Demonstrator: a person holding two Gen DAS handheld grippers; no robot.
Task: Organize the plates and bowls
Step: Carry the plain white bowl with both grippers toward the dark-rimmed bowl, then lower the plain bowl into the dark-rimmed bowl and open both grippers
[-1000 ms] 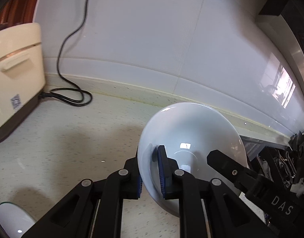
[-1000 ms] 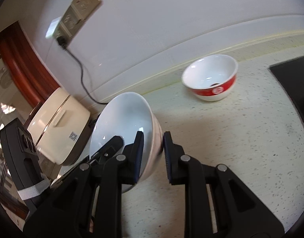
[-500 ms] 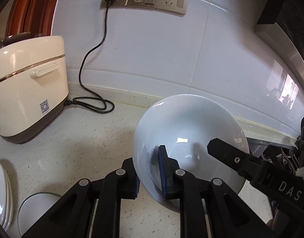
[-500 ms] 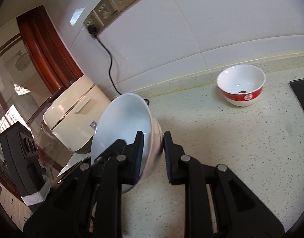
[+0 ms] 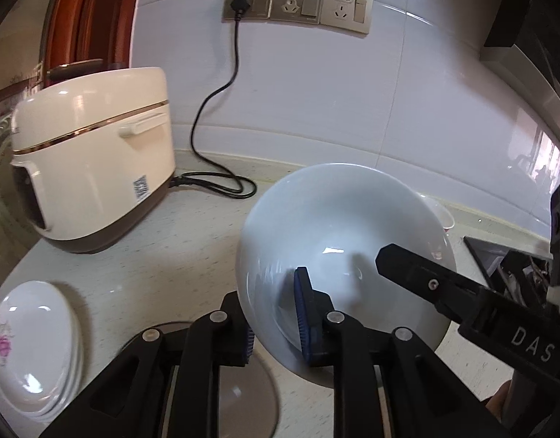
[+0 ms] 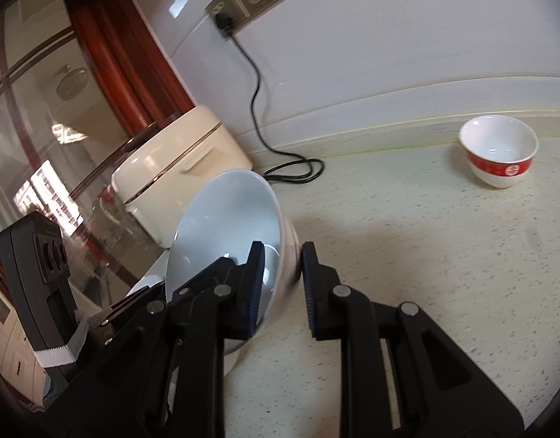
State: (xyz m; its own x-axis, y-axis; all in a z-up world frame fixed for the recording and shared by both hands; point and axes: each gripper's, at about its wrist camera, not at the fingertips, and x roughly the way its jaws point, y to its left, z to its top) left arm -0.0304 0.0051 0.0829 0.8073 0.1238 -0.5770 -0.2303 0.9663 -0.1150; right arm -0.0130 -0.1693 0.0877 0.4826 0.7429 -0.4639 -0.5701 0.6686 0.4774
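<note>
A: Where is the white bowl [image 5: 338, 226]?

B: Centre of the left wrist view, tilted, above the bench [image 5: 163, 266]. The left hand-held gripper [image 5: 274, 323] has the near rim between its pads and its jaws are opening slightly. The right hand-held gripper [image 6: 280, 284] clamps the bowl's wall, one finger inside.

A: Anything else?

B: Stacked plates [image 5: 31, 346] at lower left, a rice cooker [image 5: 94, 179] at left, a red-banded bowl [image 6: 499, 155] at the right view's upper right.
</note>
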